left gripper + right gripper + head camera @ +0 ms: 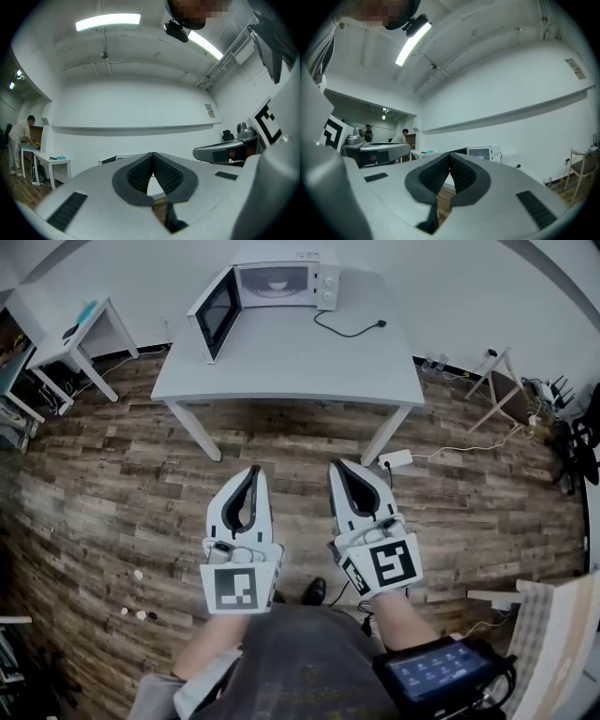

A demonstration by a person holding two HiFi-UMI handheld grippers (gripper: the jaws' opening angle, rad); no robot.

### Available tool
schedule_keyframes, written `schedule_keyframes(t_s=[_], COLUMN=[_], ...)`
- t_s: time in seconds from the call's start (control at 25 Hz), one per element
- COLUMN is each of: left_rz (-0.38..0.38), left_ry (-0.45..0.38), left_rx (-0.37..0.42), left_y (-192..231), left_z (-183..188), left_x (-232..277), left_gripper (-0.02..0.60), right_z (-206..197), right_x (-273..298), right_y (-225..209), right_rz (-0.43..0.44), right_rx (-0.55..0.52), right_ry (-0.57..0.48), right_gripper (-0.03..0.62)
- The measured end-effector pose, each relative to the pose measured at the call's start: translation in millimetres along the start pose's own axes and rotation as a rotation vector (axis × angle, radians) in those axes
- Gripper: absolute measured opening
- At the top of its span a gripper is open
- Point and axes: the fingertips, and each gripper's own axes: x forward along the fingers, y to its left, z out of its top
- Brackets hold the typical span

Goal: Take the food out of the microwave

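A white microwave (281, 279) stands at the back of a white table (291, 367) with its door (215, 313) swung open to the left. Inside it a pale dish of food (277, 284) shows dimly. My left gripper (251, 471) and right gripper (339, 468) are held side by side over the wooden floor, well short of the table's front edge. Both point level toward the table, shut with nothing between the pads. In the right gripper view the microwave (483, 153) shows just above the jaws. In the left gripper view the jaw tips (153, 153) meet.
A black power cord (349, 330) lies on the table right of the microwave. A small white side table (80, 334) stands at the left, a wooden chair (509, 390) at the right. A power strip (396, 460) and cables lie on the floor by the table's right leg.
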Motion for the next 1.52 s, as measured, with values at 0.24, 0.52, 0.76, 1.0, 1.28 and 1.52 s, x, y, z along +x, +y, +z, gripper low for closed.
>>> schedule_keyframes(t_s=[0.24,0.52,0.76,1.0,1.28,1.52], left_rz=[0.016,-0.017,-0.037,-0.071,-0.099,-0.112], left_ry=[0.036,0.034,0.019,0.034,0.013,-0.007], left_rx=[-0.014,-0.017,-0.014,-0.010,-0.017,-0.018], left_y=[-7.5,8.7,58.7,106.7,134.4,145.2], left_z=[-16.8,-28.5,-33.6,-43.3,-44.1,-45.7], left_x=[14.1,75.8,140.1,181.8,217.7,244.3], left_gripper=[0.008,0.008,0.008,0.008,0.008,0.008], right_z=[-15.0,-22.1,-22.2,-16.4,-12.4,-10.3], right_x=[5.4,54.1,130.8,194.8,241.2,274.6], right_y=[-16.9,-47.0,-64.4,-60.7,-70.7,-79.4], right_rz=[0.019,0.002,-0.027,-0.026,-0.049,-0.038], right_rx=[0.012,0.010,0.004,-0.016,-0.023,-0.040], right_ry=[0.024,0.035,0.013,0.012,0.013,0.008], right_gripper=[0.006,0.006,0.006,0.006,0.006,0.006])
